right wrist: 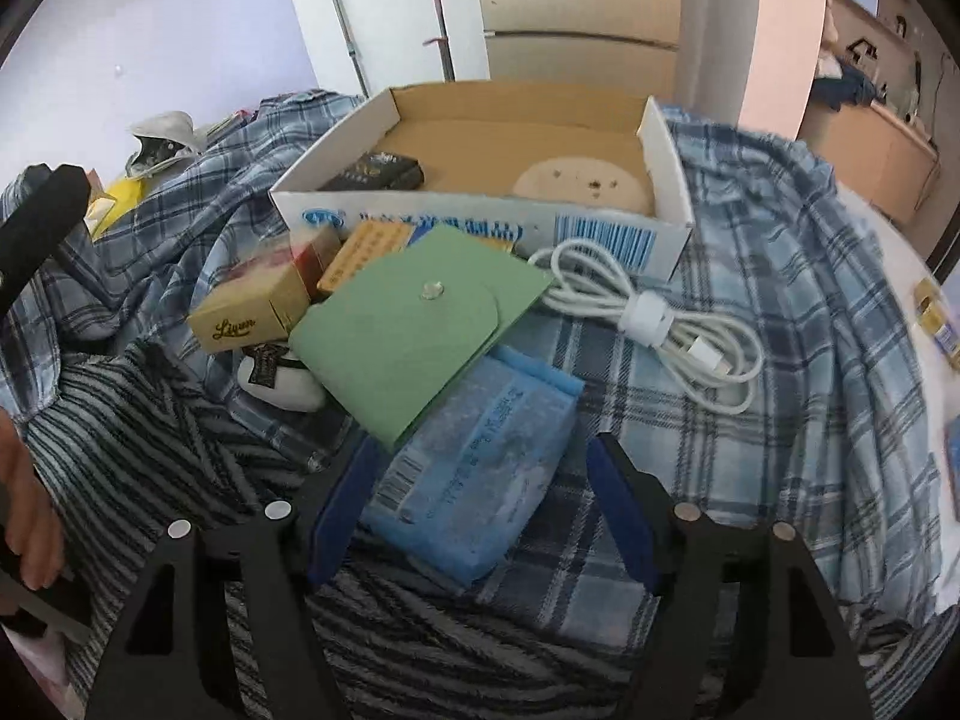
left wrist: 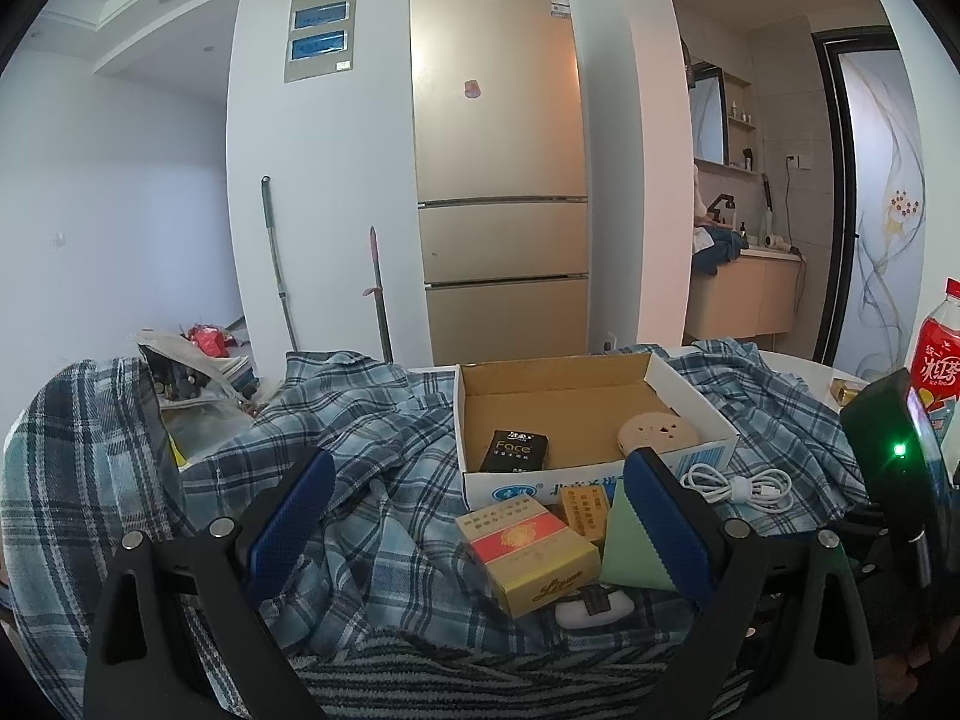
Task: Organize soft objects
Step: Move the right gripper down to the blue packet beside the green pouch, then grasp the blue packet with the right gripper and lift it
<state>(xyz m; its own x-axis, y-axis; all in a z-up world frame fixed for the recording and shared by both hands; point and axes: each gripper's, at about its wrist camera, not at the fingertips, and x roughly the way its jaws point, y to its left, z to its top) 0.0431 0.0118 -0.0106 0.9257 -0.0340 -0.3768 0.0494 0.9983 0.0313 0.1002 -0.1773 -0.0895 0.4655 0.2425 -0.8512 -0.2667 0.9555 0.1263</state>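
Observation:
A blue plaid shirt [left wrist: 372, 456] lies spread over the table and also shows in the right wrist view [right wrist: 774, 276]. A dark striped cloth [right wrist: 162, 420] lies at the near edge, and in the left wrist view [left wrist: 480, 678]. My left gripper [left wrist: 480, 516] is open above the shirt, with a cigarette box [left wrist: 531, 552] and a green pouch [left wrist: 630, 546] between its fingers. My right gripper [right wrist: 480, 510] is open, its fingers on either side of a blue tissue pack [right wrist: 480, 462] without closing on it. The green pouch [right wrist: 408, 324] rests partly on that pack.
An open cardboard box [left wrist: 690, 396] holds a black packet [left wrist: 516, 450] and a round beige disc [left wrist: 657, 432]. A coiled white cable [right wrist: 660, 318] lies beside it. A red bottle [left wrist: 936, 354] stands at the right. A fridge [left wrist: 498, 180] stands behind.

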